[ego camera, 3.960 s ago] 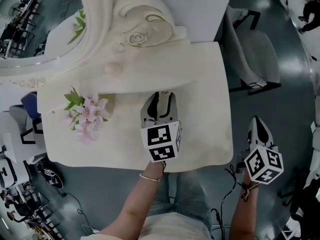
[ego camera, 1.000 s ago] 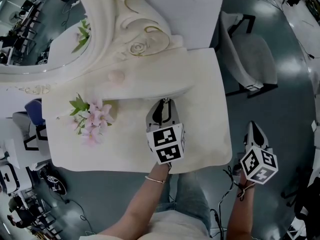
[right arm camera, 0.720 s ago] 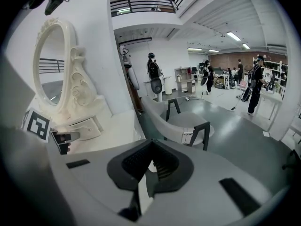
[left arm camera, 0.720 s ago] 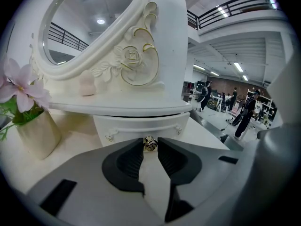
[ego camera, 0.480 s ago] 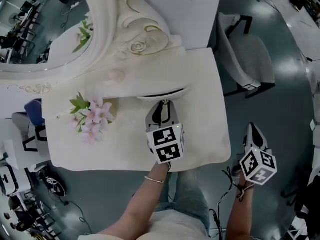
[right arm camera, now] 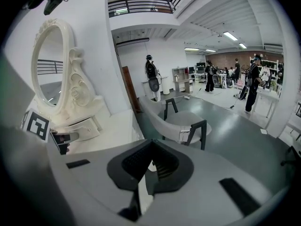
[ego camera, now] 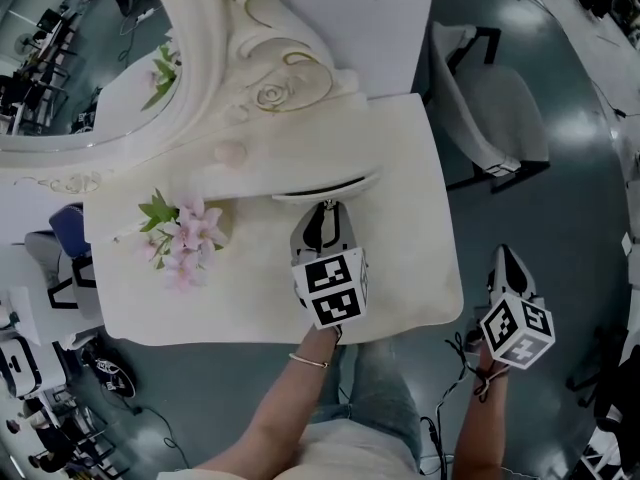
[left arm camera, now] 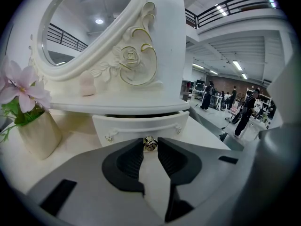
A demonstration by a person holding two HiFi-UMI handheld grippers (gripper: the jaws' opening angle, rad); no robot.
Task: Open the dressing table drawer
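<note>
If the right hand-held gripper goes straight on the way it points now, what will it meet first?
Most likely the grey padded chair with dark legs, whose seat shows straight past the tips of the right hand-held gripper. Depth is unclear: it may meet the glossy grey floor before the chair.

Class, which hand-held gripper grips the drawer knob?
The left hand-held gripper: its jaws pinch the knob; the right hand-held gripper holds nothing.

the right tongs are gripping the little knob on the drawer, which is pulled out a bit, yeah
Not quite: the left tongs grip the knob, as the left gripper view shows; the right tongs hold nothing. The drawer is indeed pulled out a bit.
</note>
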